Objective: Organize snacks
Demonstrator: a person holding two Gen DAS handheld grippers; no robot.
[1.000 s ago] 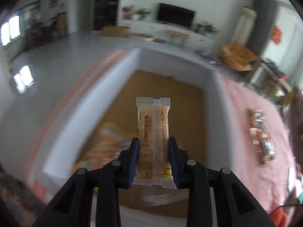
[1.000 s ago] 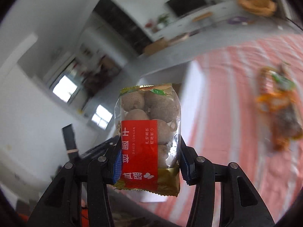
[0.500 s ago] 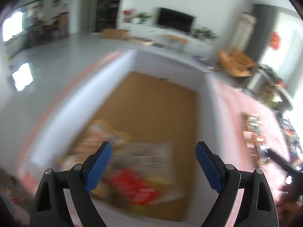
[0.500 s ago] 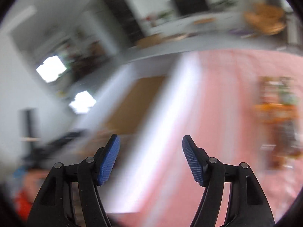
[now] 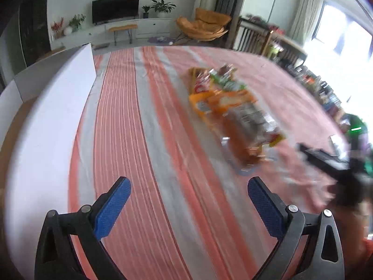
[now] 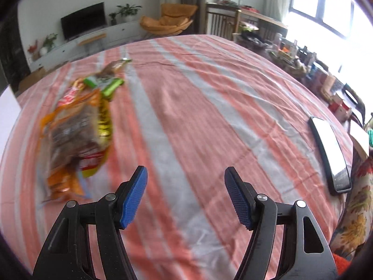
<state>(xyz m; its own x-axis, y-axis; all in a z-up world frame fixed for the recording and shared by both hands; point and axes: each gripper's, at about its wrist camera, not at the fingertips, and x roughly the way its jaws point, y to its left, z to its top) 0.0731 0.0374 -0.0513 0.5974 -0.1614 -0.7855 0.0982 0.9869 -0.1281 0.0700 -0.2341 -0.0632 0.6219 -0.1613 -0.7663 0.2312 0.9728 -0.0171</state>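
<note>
A blurred pile of snack packets (image 5: 230,109) in orange, green and brown lies on the striped tablecloth (image 5: 144,121). My left gripper (image 5: 187,191) hovers over bare cloth short of the pile, its jaws still opening wide with nothing between them. At the left stands the white box (image 5: 53,107) with a brown cardboard floor. In the right wrist view the same pile (image 6: 79,126) lies left of my right gripper (image 6: 185,182), which is open and empty above the cloth. The right gripper (image 5: 326,161) also shows blurred at the right edge of the left wrist view.
A dark phone (image 6: 329,149) lies on the cloth at the right, near the table edge. Beyond that edge a cluttered side table (image 6: 300,56) stands under the window. A floral cushion (image 6: 354,212) is at the near right.
Both grippers let go of their packets, the bar and the dried longan bag, over the box. Both then swung right and down to the tablecloth beside the snack pile.
</note>
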